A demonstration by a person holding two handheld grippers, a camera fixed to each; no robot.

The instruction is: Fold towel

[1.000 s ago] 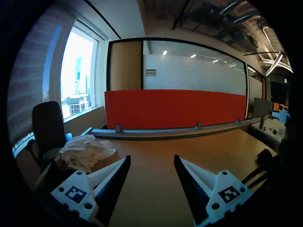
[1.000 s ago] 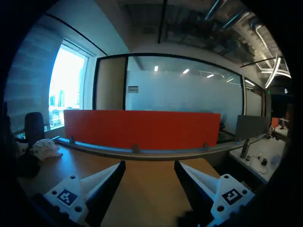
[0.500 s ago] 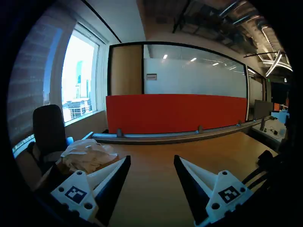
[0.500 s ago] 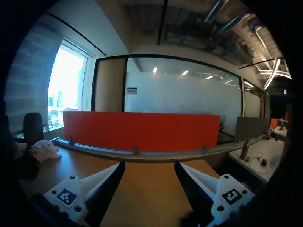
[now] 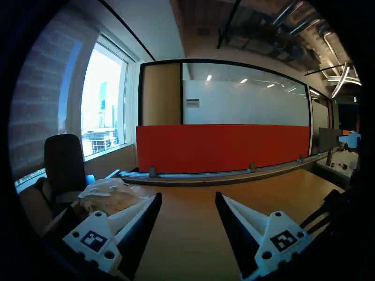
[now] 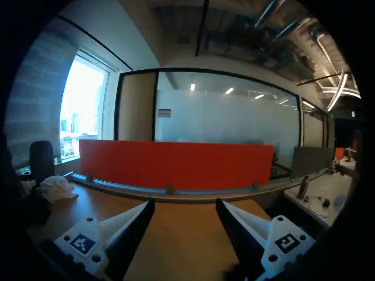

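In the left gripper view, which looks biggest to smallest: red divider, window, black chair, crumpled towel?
1. red divider
2. window
3. black chair and towel look alike; the towel is nearer and partly hidden, so unranked.

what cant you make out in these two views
Left gripper view: the near edge of the crumpled white towel is hidden behind a finger of the left gripper.
Right gripper view: that towel sits small at the far left, its folds unreadable.
Right gripper view: small items on the white side desk are too tiny to identify.
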